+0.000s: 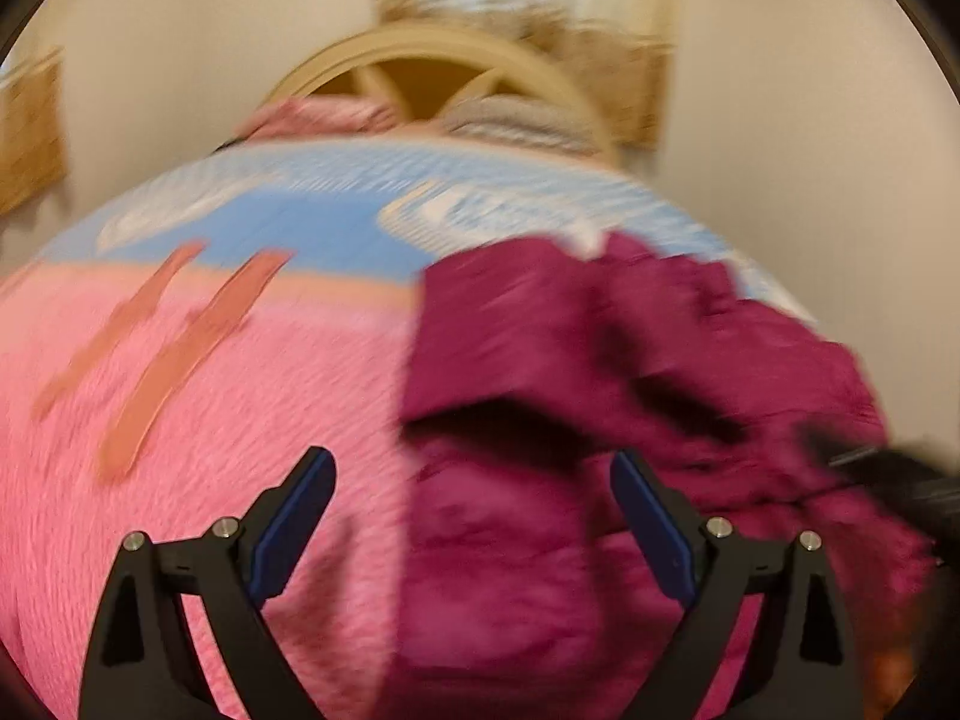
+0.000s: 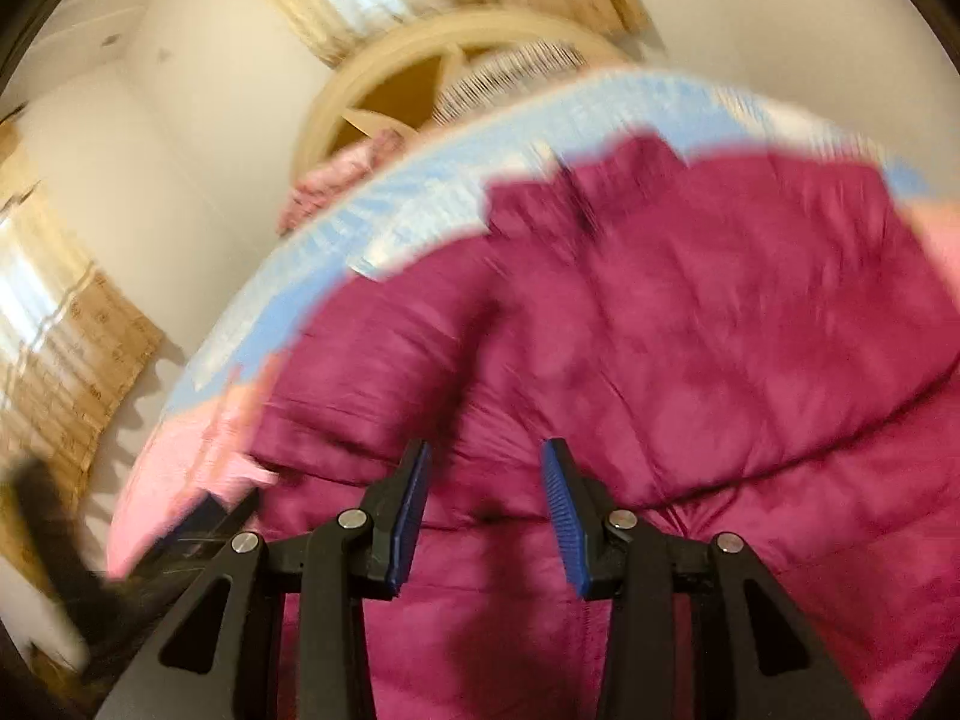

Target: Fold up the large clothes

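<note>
A large magenta padded jacket [image 1: 630,372] lies crumpled on a bed with a pink and blue cover [image 1: 228,372]. In the left wrist view it fills the right half. My left gripper [image 1: 474,480] is open wide, hovering over the jacket's left edge, holding nothing. In the right wrist view the jacket [image 2: 690,312] fills most of the frame. My right gripper [image 2: 486,468] is open above the quilted fabric, empty. The left gripper shows blurred at the lower left of the right wrist view [image 2: 198,522]. Both views are motion-blurred.
A cream wooden headboard [image 1: 432,54] stands at the bed's far end with pillows [image 1: 510,120] before it. Pale walls surround the bed. A wood-framed window or panel [image 2: 66,336] is at the left. The bed cover's blue part [image 2: 372,210] lies beyond the jacket.
</note>
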{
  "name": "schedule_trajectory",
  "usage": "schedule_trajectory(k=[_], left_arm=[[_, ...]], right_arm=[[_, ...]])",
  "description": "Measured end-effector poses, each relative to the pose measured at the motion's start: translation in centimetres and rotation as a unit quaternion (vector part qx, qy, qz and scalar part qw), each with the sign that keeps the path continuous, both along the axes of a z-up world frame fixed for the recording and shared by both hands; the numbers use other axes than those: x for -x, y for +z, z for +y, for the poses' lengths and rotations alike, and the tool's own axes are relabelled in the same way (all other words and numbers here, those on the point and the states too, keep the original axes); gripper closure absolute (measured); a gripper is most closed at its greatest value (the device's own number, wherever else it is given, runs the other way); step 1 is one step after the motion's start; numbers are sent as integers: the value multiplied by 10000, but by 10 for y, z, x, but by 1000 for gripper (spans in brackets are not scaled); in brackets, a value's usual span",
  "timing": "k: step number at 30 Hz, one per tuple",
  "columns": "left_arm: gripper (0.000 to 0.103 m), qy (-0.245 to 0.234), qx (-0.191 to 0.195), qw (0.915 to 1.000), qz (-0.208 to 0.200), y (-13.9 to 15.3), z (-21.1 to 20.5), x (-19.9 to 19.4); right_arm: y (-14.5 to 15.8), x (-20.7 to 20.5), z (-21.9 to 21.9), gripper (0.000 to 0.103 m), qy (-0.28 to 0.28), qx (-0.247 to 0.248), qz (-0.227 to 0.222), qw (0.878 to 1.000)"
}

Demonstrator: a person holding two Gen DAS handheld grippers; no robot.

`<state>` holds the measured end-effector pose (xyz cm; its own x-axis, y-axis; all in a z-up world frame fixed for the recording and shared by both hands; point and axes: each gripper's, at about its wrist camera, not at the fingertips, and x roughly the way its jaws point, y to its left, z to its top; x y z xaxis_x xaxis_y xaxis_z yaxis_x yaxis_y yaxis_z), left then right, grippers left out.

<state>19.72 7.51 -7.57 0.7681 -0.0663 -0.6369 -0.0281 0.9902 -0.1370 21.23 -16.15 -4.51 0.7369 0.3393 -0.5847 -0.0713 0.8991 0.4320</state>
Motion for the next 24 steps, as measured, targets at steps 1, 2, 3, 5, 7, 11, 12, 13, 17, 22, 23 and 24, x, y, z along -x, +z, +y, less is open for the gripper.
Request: schedule_trajectory(k=[1, 2, 3, 5, 7, 11, 12, 13, 17, 22, 23, 24], left_arm=[[9, 132, 77, 9997, 178, -8, 4, -5], [9, 178, 183, 9991, 344, -13, 7, -9], [9, 207, 245, 9984, 465, -18, 8, -12], [9, 218, 248, 9980, 533, -20, 6, -14], [9, 216, 217, 9983, 496, -20, 1, -12], [8, 264, 414, 9979, 433, -20, 1, -12], [8, 275, 458, 9977, 418, -20, 4, -10], [8, 274, 486, 9976, 413, -20, 6, -8], [8, 268, 520, 9973, 435, -20, 5, -10], [7, 260, 534, 9973, 440, -22, 8, -9], [7, 261, 525, 9973, 446, -22, 7, -9], [7, 263, 504, 9974, 451, -22, 6, -9]], right_arm=[[12, 3, 6, 57, 100, 110, -147, 9998], [26, 4, 15, 38, 232, 285, -295, 9989], [40, 2, 28, 18, 381, 523, -427, 9970], [55, -5, 48, 15, 604, 839, -628, 9927], [58, -24, 74, 15, 832, 1199, -552, 9878], [32, -69, 115, 15, 1108, 1689, 4, 9794], [23, -79, 121, 16, 1104, 1840, 166, 9766], [14, -83, 125, 18, 1080, 2040, 295, 9725], [1, -90, 114, 71, 916, 2309, 635, 9666], [33, -58, 33, 77, 330, 657, 253, 9970], [31, -49, 11, 77, 180, 259, 193, 9993], [27, -42, -3, 77, 37, 91, 200, 9998]])
